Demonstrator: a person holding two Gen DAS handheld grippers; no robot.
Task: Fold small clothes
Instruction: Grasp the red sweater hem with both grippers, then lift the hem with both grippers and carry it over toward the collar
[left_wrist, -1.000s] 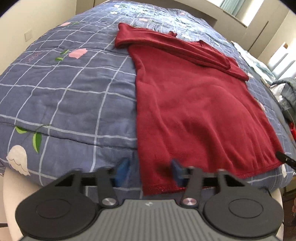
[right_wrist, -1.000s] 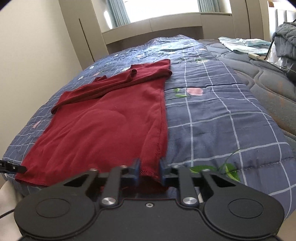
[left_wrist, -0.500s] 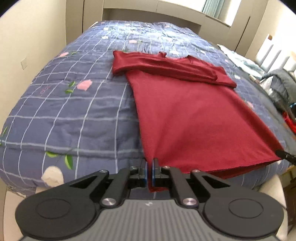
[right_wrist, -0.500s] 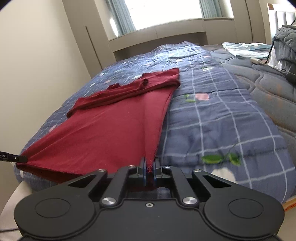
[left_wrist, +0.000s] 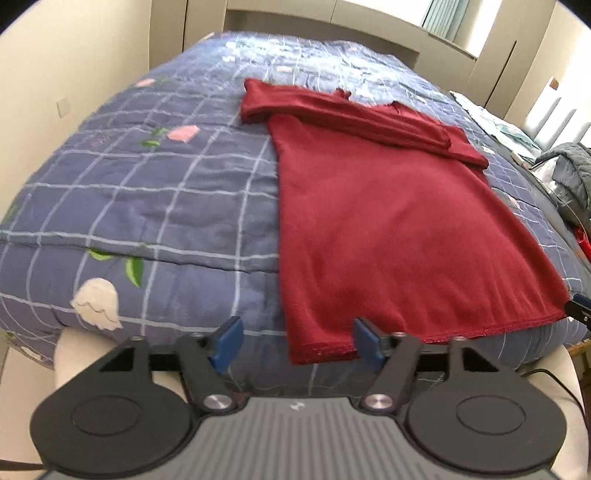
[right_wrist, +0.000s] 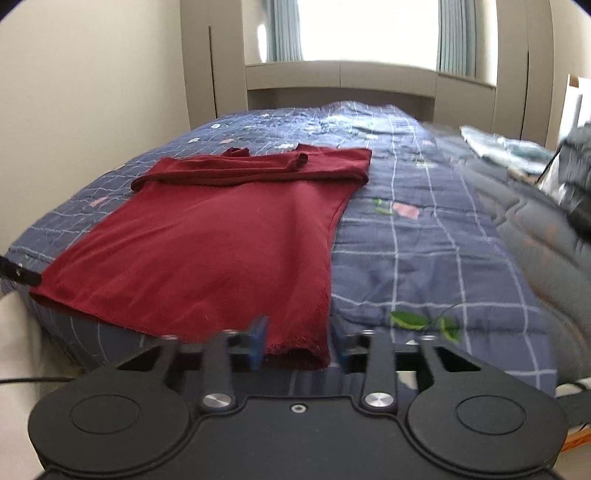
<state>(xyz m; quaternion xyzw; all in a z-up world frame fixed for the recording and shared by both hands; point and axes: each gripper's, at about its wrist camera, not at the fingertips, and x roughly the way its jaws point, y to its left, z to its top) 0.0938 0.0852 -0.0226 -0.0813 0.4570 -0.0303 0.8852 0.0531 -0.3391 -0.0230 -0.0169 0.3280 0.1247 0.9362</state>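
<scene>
Red shirt (left_wrist: 388, 229) flat on the quilt (left_wrist: 147, 206)

My left gripper (left_wrist: 297, 345) and right gripper (right_wrist: 300, 341), jaws just opened, straddle its hem corners without pinching.

- Your left gripper (left_wrist: 297, 345) pinched the red shirt's (left_wrist: 388, 229) lower left hem corner half a second ago; its jaws have just been opening and now stand wide, the corner between them, untouched.
- Your right gripper (right_wrist: 299, 341) has likewise let go, jaws just opened around the lower right corner.
- The hem, stretched taut before, lies slack on the quilt (left_wrist: 166, 206).
</scene>
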